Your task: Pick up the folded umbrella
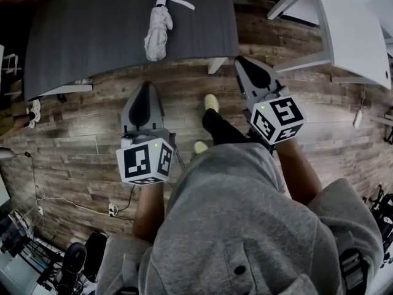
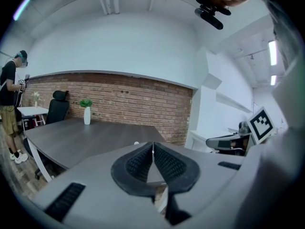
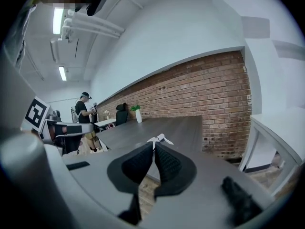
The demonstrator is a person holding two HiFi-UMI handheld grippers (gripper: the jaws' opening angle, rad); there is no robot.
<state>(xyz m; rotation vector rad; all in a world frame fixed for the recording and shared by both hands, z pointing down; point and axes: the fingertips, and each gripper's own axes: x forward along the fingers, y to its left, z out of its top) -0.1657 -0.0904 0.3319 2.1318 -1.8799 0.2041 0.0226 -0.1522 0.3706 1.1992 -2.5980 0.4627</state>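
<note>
The folded white umbrella (image 1: 158,32) lies near the front edge of the dark table (image 1: 80,35), toward its right corner. Our left gripper (image 1: 146,88) and right gripper (image 1: 242,63) hover short of that edge, jaws pressed together, empty. Arriving unopened, they would likely shove it aside.

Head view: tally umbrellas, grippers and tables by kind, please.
folded umbrella: 1
grippers: 2, the left gripper and the right gripper
tables: 2, the dark table and the white table
total: 5

Dark table (image 1: 92,35) on plank floor (image 1: 80,158), brick wall (image 2: 124,101) behind.
</note>
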